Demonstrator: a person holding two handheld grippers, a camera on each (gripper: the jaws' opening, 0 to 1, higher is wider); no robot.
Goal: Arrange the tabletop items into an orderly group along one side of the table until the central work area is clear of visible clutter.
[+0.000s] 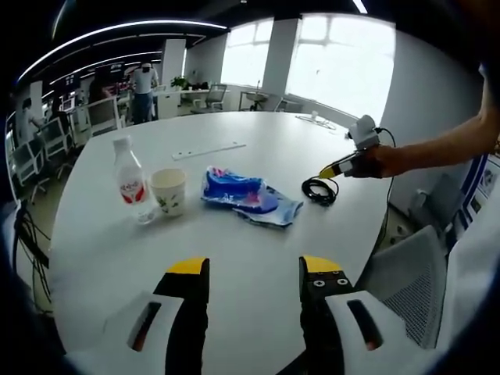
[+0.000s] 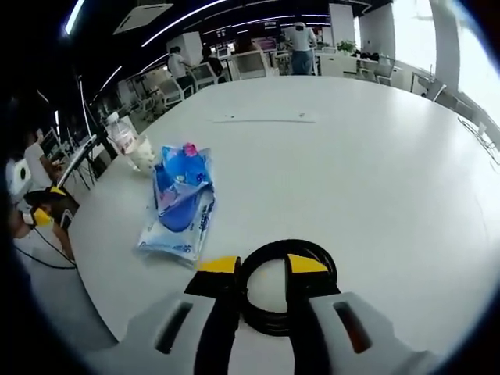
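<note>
- Reaching over the white table (image 1: 258,258), we bring our right gripper (image 2: 262,266) down on the coiled black cable (image 2: 312,254); its yellow-tipped jaws straddle the near arc of the coil, parted a little, and we cannot tell whether they already pinch it.
- Our left gripper (image 1: 254,269) hangs above the near edge of the table, jaws parted wide with nothing between them.
- The blue plastic pouch (image 1: 250,195) serves as our landmark: in the left gripper view the cable (image 1: 319,190) lies just to its right, while the paper cup (image 1: 169,190) and the water bottle (image 1: 130,181) stand just to its left, touching or nearly so.
- A white strip (image 1: 208,150) lies beyond the pouch, well apart from it.
- Risk, as we judge it: a grip on one loop alone may let the coil unwind and trail across the table, dragging into the pouch.
- Sweeping the cable toward the cup could tip it or knock the bottle over.
</note>
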